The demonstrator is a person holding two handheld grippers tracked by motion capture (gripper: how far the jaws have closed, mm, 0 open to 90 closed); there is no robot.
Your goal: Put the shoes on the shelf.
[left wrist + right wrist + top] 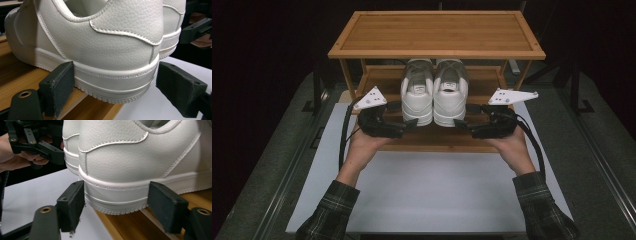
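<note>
Left gripper (410,125): fingers (58,85) spread wide around the heel of the left shoe (417,95). In the left gripper view one pad sits against the sole edge at the shoe's outer side; the other stands just off the back of the heel, a thin gap showing. No squeeze on the shoe.

Right gripper (460,125): fingers (71,205) also wide, set around the heel of the right shoe (450,95). In the right gripper view the pad at the back of the heel is at or nearly at the sole; cannot tell if it touches. The other pad is beside the outer sole edge, slightly apart. Not clamped.

Shoes: white, a pair, side by side and touching or nearly so, heels toward the person, toes pointing back under the top shelf. Both stand upright on the lower shelf of the rack (437,50). Heels overhang the shelf's front edge a little.

Rack: wooden, two levels, standing at the far end of a white mat (432,190) on the tabletop (597,150).

Hands: left hand (364,145) and right hand (512,145) cradle the grippers from below, each just in front of the rack's lower shelf. Plaid sleeves enter from the bottom. Cables trail back from both grippers.
</note>
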